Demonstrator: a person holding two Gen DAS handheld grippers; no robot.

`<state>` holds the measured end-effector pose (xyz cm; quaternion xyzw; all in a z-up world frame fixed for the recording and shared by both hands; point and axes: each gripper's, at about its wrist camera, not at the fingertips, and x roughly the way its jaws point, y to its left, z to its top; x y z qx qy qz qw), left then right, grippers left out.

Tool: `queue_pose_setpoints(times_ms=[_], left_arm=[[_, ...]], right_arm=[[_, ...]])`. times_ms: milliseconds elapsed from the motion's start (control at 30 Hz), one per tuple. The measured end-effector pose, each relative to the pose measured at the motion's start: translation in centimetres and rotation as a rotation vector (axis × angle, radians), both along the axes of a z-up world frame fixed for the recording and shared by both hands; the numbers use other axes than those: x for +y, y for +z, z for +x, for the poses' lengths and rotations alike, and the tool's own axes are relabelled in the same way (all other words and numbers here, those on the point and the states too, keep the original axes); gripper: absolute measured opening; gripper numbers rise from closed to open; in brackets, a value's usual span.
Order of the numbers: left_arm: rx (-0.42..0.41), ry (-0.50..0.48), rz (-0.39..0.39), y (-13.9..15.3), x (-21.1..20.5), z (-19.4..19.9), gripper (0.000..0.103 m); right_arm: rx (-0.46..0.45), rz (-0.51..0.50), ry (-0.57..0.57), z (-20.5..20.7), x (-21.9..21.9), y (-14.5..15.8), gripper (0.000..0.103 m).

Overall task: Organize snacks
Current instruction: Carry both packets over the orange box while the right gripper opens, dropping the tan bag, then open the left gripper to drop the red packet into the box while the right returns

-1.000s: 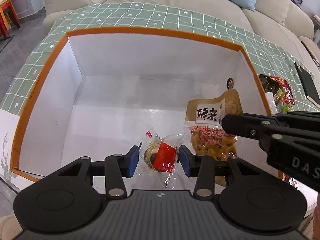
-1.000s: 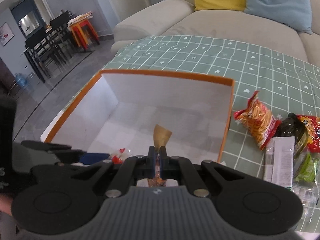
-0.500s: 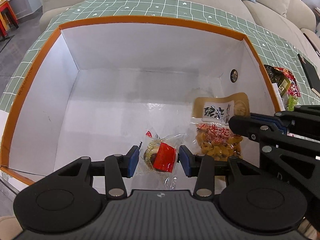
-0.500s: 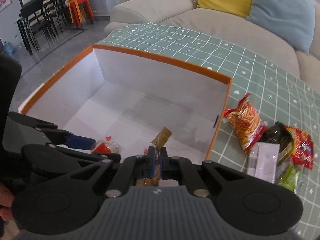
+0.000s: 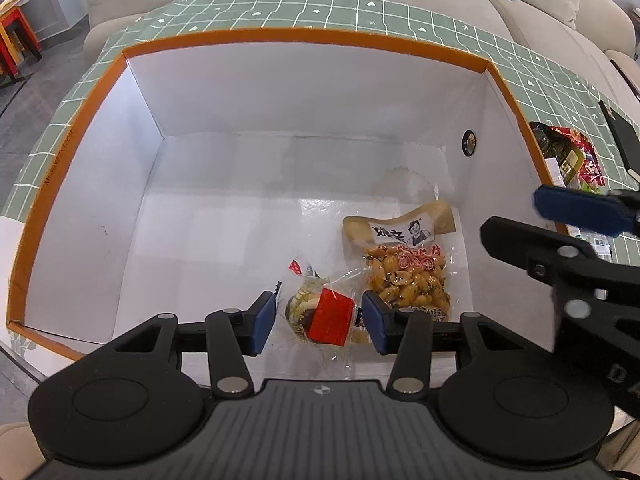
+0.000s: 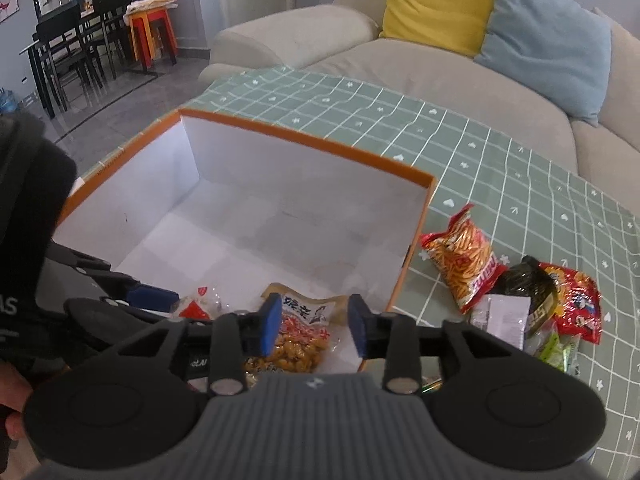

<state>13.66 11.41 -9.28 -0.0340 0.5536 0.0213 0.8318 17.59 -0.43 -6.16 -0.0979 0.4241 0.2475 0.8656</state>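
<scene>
Both grippers pointed down into a white box (image 5: 200,208). The left gripper (image 5: 318,322) was opening around a red-wrapped snack (image 5: 324,314). The right gripper (image 6: 314,326) was opening above a bean packet (image 6: 298,340) lying on the box floor.

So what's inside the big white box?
The box holds two snacks: a bean packet and a small clear-wrapped snack with a red label. Both lie near the front right. The hand-held grippers hide the nearest strip of floor.

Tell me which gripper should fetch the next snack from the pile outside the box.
Right. The right gripper is opening, its bean packet lies free, and the snack pile sits on its side. The left gripper is opening around the wrapped snack.
</scene>
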Motion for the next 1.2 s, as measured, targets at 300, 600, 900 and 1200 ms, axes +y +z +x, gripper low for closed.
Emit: queue_pose_setpoints(times_ms=[300,600,900,1200], left_arm=[[-0.059,-0.003,0.005,1.6,-0.4,-1.1,0.074],[-0.148,-0.06,0.011,3.9,-2.6,-2.7,0.075],[-0.278,-0.133,-0.018,7.0,-5.4,-4.8,0.075],[-0.346,-0.312,-0.074,8.1,-10.2,-7.3,0.075]], right_arm=[[-0.083,-0.005,-0.062,-1.3,-2.4,1.4,0.064],[-0.082,0.0,-0.146,-2.4,-6.4,1.4,0.073],[-0.089,0.014,-0.191,-4.4,-10.0,1.6,0.079],[-0.09,0.038,-0.257,-7.1,-15.0,0.7,0.08]])
